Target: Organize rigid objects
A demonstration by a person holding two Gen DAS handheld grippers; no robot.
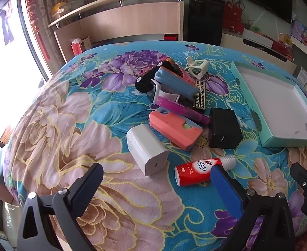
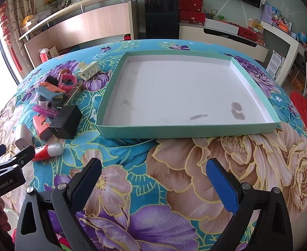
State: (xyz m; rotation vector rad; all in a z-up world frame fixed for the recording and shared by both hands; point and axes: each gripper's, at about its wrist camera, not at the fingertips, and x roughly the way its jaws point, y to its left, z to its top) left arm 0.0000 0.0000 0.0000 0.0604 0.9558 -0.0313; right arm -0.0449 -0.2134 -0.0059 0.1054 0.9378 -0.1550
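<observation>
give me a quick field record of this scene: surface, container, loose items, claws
surface: floral blanket
container: teal tray, nothing in it, stained floor
loose items: white charger, black charger, red bottle, pink case, piled clutter behind, all left of tray
left claw: open, holding nothing
right claw: open, holding nothing

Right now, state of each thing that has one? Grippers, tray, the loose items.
left gripper: open, holding nothing
right gripper: open, holding nothing
teal tray: nothing in it, stained floor
red bottle: lying on its side, capped
white charger: lying apart from the pile
black charger: beside the tray, outside it
purple tube: lying in the pile
</observation>
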